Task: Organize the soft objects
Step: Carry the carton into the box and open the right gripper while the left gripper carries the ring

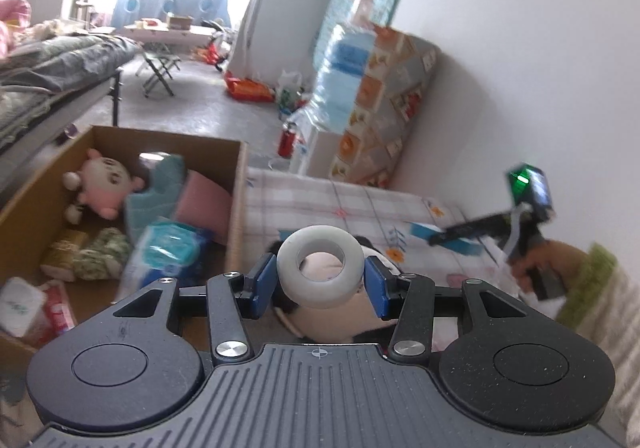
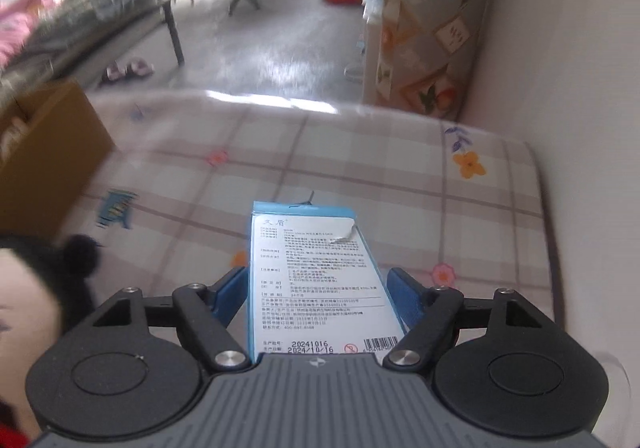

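My left gripper is shut on a soft white ring and holds it above a black-and-white plush toy on the checked tablecloth. To the left stands an open cardboard box holding a pink plush doll, a teal cloth, a pink sponge and wipes packs. My right gripper is shut on a blue-and-white printed box above the tablecloth; it also shows in the left wrist view. The plush toy's black ear shows at left.
A white wall borders the table on the right. A patterned cabinet and water bottles stand beyond the table's far edge. A bed and a folding stool stand on the grey floor.
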Available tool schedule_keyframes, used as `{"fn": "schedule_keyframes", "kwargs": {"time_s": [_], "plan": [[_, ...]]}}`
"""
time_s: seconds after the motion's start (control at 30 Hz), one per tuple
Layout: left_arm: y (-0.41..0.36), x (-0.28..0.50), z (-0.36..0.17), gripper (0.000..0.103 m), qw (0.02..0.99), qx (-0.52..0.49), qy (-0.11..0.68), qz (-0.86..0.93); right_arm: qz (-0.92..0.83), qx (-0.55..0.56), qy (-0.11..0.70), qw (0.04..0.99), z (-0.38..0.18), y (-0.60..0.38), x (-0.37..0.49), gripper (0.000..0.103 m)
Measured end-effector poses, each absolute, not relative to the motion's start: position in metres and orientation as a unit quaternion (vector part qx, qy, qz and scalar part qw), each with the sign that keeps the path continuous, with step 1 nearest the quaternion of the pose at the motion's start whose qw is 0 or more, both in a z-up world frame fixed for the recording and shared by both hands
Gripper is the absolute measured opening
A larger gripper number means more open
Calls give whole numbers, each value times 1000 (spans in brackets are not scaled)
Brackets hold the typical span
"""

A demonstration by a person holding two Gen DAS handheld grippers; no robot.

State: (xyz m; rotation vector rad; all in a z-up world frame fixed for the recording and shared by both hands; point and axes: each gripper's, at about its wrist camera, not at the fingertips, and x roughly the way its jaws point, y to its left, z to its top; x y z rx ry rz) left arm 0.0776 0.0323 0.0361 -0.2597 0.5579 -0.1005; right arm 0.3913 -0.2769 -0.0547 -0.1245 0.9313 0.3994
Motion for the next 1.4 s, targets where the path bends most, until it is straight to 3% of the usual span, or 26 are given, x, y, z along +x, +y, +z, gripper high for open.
{"fn": "schedule_keyframes", "kwargs": {"time_s": [0.3, 0.6, 1.1, 1.17, 1.2, 1.4], "plan": [[98, 51, 43, 47, 949, -158, 271, 12, 226, 55, 401, 886, -3, -296, 329, 79], [143, 77, 2, 47, 923, -191, 330, 46, 379, 135, 335, 852, 52, -233, 286, 79], [160, 138, -62, 47, 851, -200, 479, 79, 551, 153, 373, 731, 28, -70, 286, 78], [158, 140, -64, 48, 847, -193, 487, 83, 558, 149, 377, 724, 27, -58, 284, 69], [158, 141, -64, 49, 846, -193, 489, 84, 562, 148, 381, 720, 26, -56, 280, 50], [161, 139, -64, 50, 847, -196, 489, 76, 561, 135, 396, 714, 23, -45, 277, 50]]}}
